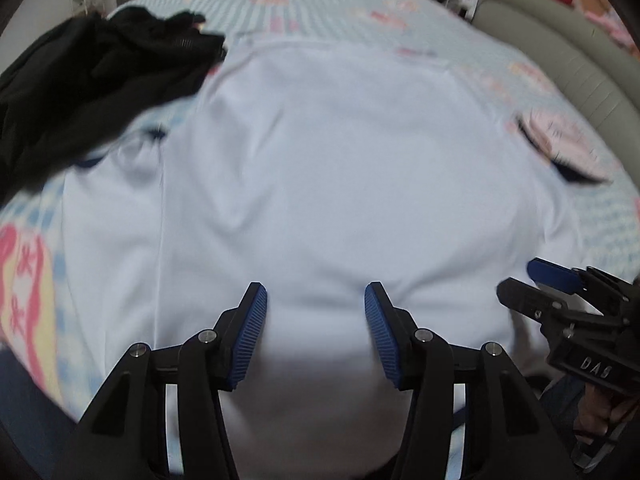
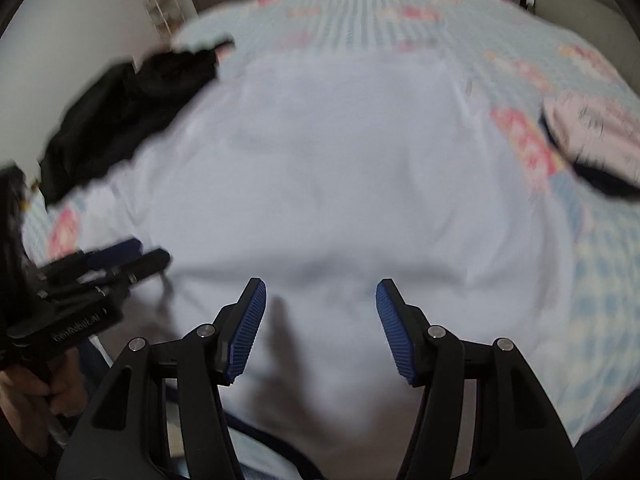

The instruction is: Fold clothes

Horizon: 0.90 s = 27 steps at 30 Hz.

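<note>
A white shirt (image 1: pixel 320 160) (image 2: pixel 320 152) lies spread flat on the bed, its dark-trimmed edge towards me. My left gripper (image 1: pixel 316 292) hovers over the shirt's near part, open, with only cloth showing below the gap. My right gripper (image 2: pixel 320 288) is beside it to the right, also open over the shirt with nothing pinched. Each gripper shows in the other's view: the right gripper (image 1: pixel 540 280) at the right edge, the left gripper (image 2: pixel 136 258) at the left edge. Both views are motion-blurred.
A crumpled black garment (image 1: pixel 100 80) (image 2: pixel 132 108) lies at the shirt's far left. A folded pale pink item (image 1: pixel 560 144) (image 2: pixel 596 136) sits at the right. The bedspread (image 1: pixel 320 4) (image 2: pixel 400 8) is blue-checked with pink prints. A grey padded edge (image 1: pixel 560 40) borders the right.
</note>
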Motion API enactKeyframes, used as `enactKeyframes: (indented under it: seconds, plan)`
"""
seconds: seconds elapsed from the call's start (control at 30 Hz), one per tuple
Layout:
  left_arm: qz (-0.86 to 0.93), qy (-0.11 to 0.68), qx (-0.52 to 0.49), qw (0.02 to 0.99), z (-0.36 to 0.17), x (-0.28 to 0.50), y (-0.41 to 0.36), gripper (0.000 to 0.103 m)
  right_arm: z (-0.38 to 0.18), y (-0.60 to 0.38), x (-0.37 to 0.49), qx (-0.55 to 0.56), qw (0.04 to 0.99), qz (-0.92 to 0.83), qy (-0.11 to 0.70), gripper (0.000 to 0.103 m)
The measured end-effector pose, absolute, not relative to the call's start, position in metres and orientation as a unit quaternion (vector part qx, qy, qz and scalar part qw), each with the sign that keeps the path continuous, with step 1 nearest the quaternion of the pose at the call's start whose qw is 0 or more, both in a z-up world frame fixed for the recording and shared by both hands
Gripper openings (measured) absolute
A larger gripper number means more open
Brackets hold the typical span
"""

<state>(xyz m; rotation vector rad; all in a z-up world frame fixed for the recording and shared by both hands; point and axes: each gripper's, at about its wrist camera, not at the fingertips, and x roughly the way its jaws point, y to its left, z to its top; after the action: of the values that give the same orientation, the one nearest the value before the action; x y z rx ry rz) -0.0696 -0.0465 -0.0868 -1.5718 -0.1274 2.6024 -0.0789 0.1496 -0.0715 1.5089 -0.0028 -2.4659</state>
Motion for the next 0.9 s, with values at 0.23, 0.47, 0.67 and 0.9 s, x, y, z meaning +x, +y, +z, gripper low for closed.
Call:
enactKeyframes:
  seconds: [0.23,0.47,0.67,0.9]
  plan:
    - [0.854,-0.096,-0.507,0.066,-0.075,-0.033,-0.064,0.052,-0.081,0.172,-0.032,0.517,0.128,-0.846,-0.027,0.059]
    - [0.831,-0.097,-0.548,0.027,-0.089,-0.03,-0.07,0.052,-0.068,0.178,-0.032,0.513,0.118,-0.849,-0.046,0.059]
    - [0.839,-0.12,-0.528,0.043,-0.074,-0.021,-0.075,0.052,-0.08,0.186,-0.017,0.536,0.11,-0.836,-0.037,0.059]
    - [0.855,-0.107,-0.501,0.084,-0.067,-0.028,-0.044,0.052,-0.059,0.206,-0.027,0.514,0.103,-0.849,-0.066,0.06]
